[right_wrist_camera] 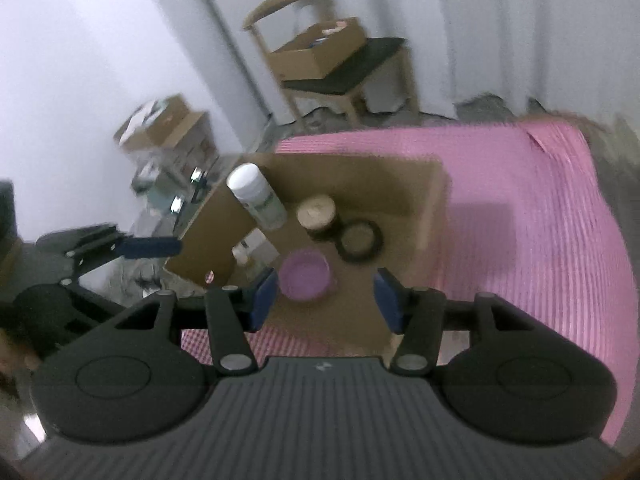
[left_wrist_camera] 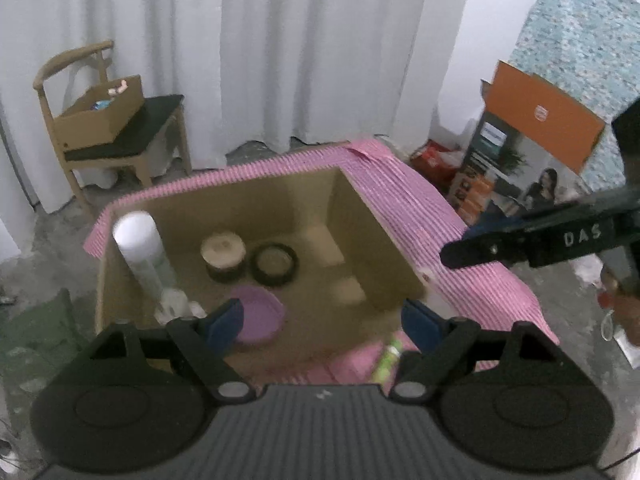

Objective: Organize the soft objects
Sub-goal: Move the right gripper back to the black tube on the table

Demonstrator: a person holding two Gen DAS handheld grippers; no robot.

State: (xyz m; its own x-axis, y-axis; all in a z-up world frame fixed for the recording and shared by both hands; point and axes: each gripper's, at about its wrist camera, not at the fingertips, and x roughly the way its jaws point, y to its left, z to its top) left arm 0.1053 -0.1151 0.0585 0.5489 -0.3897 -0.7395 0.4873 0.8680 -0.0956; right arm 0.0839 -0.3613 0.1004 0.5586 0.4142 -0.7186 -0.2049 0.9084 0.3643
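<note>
An open cardboard box [left_wrist_camera: 376, 216] [right_wrist_camera: 434, 196] sits on a pink striped cloth [left_wrist_camera: 420, 208] [right_wrist_camera: 540, 216]. Inside are a white spray can [left_wrist_camera: 140, 248] [right_wrist_camera: 256, 194], a tan-lidded jar [left_wrist_camera: 223, 252] [right_wrist_camera: 318, 214], a black round tin [left_wrist_camera: 276, 263] [right_wrist_camera: 359, 240] and a purple bowl [left_wrist_camera: 258, 316] [right_wrist_camera: 305, 276]. My left gripper [left_wrist_camera: 322, 324] is open and empty above the box's near edge. My right gripper [right_wrist_camera: 326, 300] is open and empty over the box. A green-white tube [left_wrist_camera: 387, 360] lies on the cloth by my left gripper. Each gripper shows in the other's view [left_wrist_camera: 520, 240] [right_wrist_camera: 120, 250].
A wooden chair [left_wrist_camera: 116, 140] [right_wrist_camera: 340, 60] holding a second cardboard box [left_wrist_camera: 100, 116] [right_wrist_camera: 316, 50] stands before white curtains. An orange printed carton [left_wrist_camera: 528, 152] stands to the right of the cloth. More boxes and clutter [right_wrist_camera: 168, 140] sit on the floor to the left.
</note>
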